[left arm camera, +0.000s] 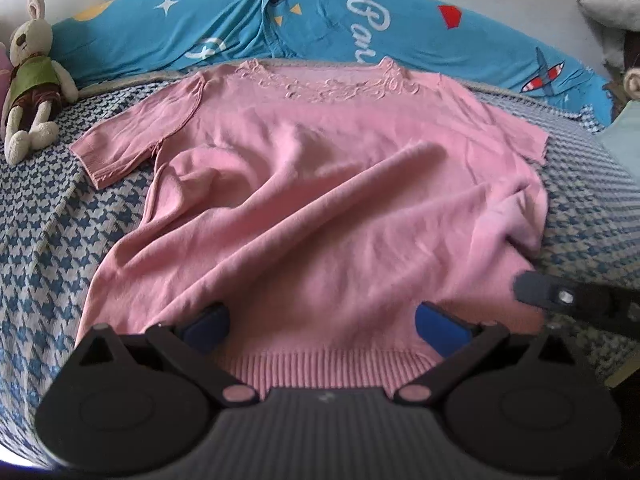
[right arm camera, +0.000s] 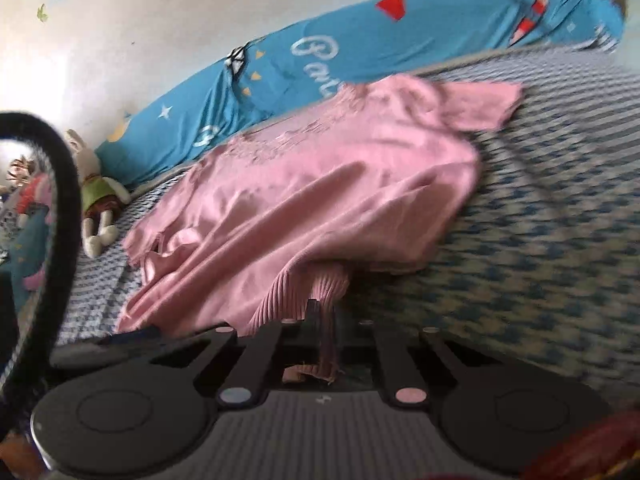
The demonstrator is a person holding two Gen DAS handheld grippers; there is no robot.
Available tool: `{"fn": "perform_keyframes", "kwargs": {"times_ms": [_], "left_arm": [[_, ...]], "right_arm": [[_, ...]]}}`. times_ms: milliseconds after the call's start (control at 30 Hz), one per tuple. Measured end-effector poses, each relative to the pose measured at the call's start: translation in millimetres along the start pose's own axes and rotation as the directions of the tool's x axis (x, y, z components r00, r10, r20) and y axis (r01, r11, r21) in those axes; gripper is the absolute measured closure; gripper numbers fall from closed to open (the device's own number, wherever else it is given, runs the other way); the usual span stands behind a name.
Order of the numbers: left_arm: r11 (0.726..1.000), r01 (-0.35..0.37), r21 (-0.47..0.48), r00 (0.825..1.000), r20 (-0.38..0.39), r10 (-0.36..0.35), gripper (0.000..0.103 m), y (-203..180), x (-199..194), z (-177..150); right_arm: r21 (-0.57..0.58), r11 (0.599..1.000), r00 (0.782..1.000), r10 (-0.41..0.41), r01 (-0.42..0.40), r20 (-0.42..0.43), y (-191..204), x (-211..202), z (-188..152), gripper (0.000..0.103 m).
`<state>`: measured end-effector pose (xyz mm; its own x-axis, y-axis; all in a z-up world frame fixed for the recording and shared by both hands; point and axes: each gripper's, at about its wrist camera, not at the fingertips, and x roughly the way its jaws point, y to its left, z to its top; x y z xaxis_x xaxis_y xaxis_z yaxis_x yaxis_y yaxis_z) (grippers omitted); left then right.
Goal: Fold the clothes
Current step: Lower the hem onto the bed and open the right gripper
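1. Jaws first: right gripper (right arm camera: 326, 320) is pinched tight on the ribbed hem (right arm camera: 320, 292) of the pink sweater (right arm camera: 304, 184), fabric bunched between the pads. Left gripper (left arm camera: 322, 322) stands spread wide, blue pads (left arm camera: 440, 324) either side of the hem, pressing on nothing.
2. Where the sweater is: face up on the houndstooth bedspread (left arm camera: 48, 240), neckline (left arm camera: 332, 84) toward the blue bolster (left arm camera: 240, 28), hem nearest me. Body is rumpled w/ diagonal creases; left sleeve (left arm camera: 116, 152) is spread out, right side is drawn up toward the grip.
3. Step in hand, as I judge it: right has the hem corner and I'm starting the fold; left hasn't taken its corner yet.
4. To do it well: I close left on the ribbed band near the other bottom corner, catching both layers, before the right lifts any more. One-sided lift will only drag the cloth askew.
5. Then raise both evenly, w/ light tension between them so the creases pull out, and carry the hem toward the neckline.
6. Watch: the right view is blurred, so I can't tell if both layers are in that pinch. If only the top layer is, the back will stay behind.
7. Keep clear of the plush rabbit (left arm camera: 32, 76) at far left; it's well apart, no issue.
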<state>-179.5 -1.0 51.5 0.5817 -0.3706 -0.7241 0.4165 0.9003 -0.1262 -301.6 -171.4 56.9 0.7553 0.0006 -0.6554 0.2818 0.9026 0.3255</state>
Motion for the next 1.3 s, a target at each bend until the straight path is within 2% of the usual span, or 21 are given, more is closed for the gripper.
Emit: {"fn": "perform_keyframes", "kwargs": {"times_ms": [100, 267, 433, 533, 633, 800, 900, 967, 1100, 1300], "left_arm": [[1.0, 0.012, 0.001, 1.0, 0.013, -0.012, 0.0, -1.4, -6.0, 0.1], [1.0, 0.019, 0.002, 1.0, 0.024, -0.019, 0.0, -4.3, -12.0, 0.5], [1.0, 0.003, 0.0, 1.0, 0.008, -0.003, 0.0, -7.3, -9.6, -1.2], [1.0, 0.0, 0.0, 1.0, 0.002, 0.0, 0.0, -9.8, -8.3, -0.8], [1.0, -0.008, 0.002, 1.0, -0.001, 0.008, 0.0, -11.0, -7.9, 0.1], [1.0, -0.014, -0.015, 1.0, -0.013, 0.014, 0.0, -7.1, -9.2, 6.5], [0.999, -0.035, -0.018, 0.999, -0.004, 0.035, 0.0, -1.0, -12.1, 13.5], [0.997, -0.064, -0.049, 0.998, -0.027, 0.063, 0.0, 4.4, -11.8, 18.2], [0.996, -0.075, -0.054, 0.997, -0.03, 0.074, 0.0, 13.8, -8.9, 26.6], [0.995, -0.092, -0.044, 0.995, -0.034, 0.09, 0.0, 28.4, 0.7, 34.4]], "right_arm": [[-0.003, 0.996, 0.996, -0.084, 0.084, 0.004, -13.2, -26.3, -11.0, 0.094], [0.06, 0.978, 0.98, -0.197, 0.198, -0.017, -42.5, -57.0, -26.3, 0.094], [0.003, 0.957, 0.957, -0.289, 0.289, -0.004, -40.1, -69.4, -33.5, 0.095], [0.041, 0.953, 0.954, -0.299, 0.299, -0.009, -49.6, -66.7, -31.3, 0.094], [0.067, 0.96, 0.962, -0.273, 0.272, 0.006, -58.4, -63.6, -19.8, 0.093], [0.046, 0.977, 0.977, -0.209, 0.206, 0.049, -63.7, -51.3, 8.8, 0.093], [0.043, 0.986, 0.986, -0.164, 0.162, 0.038, -67.8, -36.2, 24.8, 0.091], [0.04, 0.989, 0.989, -0.147, 0.145, 0.032, -71.0, -27.8, 32.3, 0.09], [0.024, 0.993, 0.993, -0.116, 0.116, 0.019, -72.3, -14.1, 46.5, 0.085], [-0.019, 0.991, 0.99, -0.133, 0.134, 0.041, -77.8, 7.0, 69.1, 0.082]]}}
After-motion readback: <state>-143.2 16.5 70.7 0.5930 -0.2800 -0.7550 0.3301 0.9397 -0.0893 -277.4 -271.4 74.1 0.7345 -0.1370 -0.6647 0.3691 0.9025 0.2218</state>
